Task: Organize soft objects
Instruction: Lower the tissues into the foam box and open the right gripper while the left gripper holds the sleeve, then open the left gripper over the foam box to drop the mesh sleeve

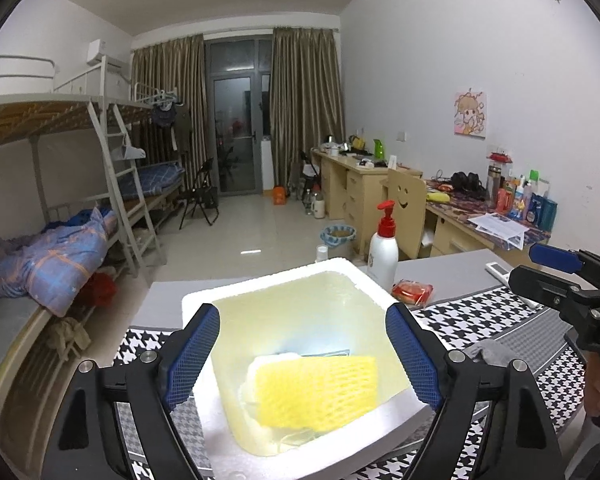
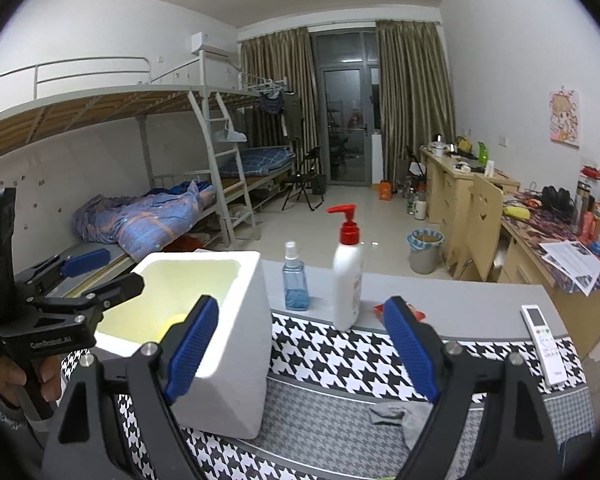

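Observation:
A white foam box [image 1: 204,312] stands on the houndstooth mat; it also shows in the right wrist view [image 2: 236,340]. A yellow foam net sleeve [image 1: 316,390] lies inside it on something white. My left gripper [image 1: 302,356] is open and empty above the box mouth. My right gripper [image 2: 300,348] is open and empty over the mat, to the right of the box. A grey sock [image 2: 404,416] lies on the mat below the right gripper; it also shows in the left wrist view [image 1: 496,352]. A red packet [image 1: 413,292] lies behind the box.
A white pump bottle with a red top [image 2: 347,280] and a small blue spray bottle [image 2: 296,280] stand on the grey table behind the mat. A white remote [image 2: 544,340] lies at the right. Bunk beds stand left, desks right.

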The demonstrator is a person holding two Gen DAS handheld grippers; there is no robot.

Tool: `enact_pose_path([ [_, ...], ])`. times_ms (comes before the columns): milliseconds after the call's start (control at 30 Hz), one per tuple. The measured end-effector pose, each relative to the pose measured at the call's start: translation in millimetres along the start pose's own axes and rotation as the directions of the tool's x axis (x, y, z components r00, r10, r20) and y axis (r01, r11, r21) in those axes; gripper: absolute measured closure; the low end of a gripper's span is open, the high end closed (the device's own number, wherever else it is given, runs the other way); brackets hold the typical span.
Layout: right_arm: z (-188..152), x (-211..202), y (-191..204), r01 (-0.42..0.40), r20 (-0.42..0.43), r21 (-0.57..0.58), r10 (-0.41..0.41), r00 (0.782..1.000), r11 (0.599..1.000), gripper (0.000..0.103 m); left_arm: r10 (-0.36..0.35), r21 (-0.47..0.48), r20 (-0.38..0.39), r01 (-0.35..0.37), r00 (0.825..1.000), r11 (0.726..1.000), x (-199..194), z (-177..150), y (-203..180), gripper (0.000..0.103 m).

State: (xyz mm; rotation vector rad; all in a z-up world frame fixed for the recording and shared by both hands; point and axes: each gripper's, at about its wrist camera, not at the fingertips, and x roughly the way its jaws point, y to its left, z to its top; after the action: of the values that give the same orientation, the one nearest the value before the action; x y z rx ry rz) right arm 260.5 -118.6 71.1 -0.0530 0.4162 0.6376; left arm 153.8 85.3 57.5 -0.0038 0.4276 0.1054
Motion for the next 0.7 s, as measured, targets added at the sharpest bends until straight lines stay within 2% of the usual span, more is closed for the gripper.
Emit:
enact_pose_path([
  [67,-1.1,-1.9,-4.5,0.01,0.002,0.005,-0.011,1.0,1.0,0.015,-0.003,0.009,0.009,0.003,1.0,1.0,-2.0,1.1,-4.1,0.014],
  [200,-3.0,-7.8,-8.7,0.035,0.013,-0.006,-0.035,0.999,0.999,0.015,-0.006,0.013,0.039,0.006,0.999,1.0,-7.1,3.1,-11.8,0.002],
  [700,-7.0,-37.4,-26.2,0.118,0.053,0.019,-0.118,0.992,0.993,0.013,-0.097,0.06,0.079,0.093,0.992,0.994,-20.5,7.3,-40.5,0.001],
])
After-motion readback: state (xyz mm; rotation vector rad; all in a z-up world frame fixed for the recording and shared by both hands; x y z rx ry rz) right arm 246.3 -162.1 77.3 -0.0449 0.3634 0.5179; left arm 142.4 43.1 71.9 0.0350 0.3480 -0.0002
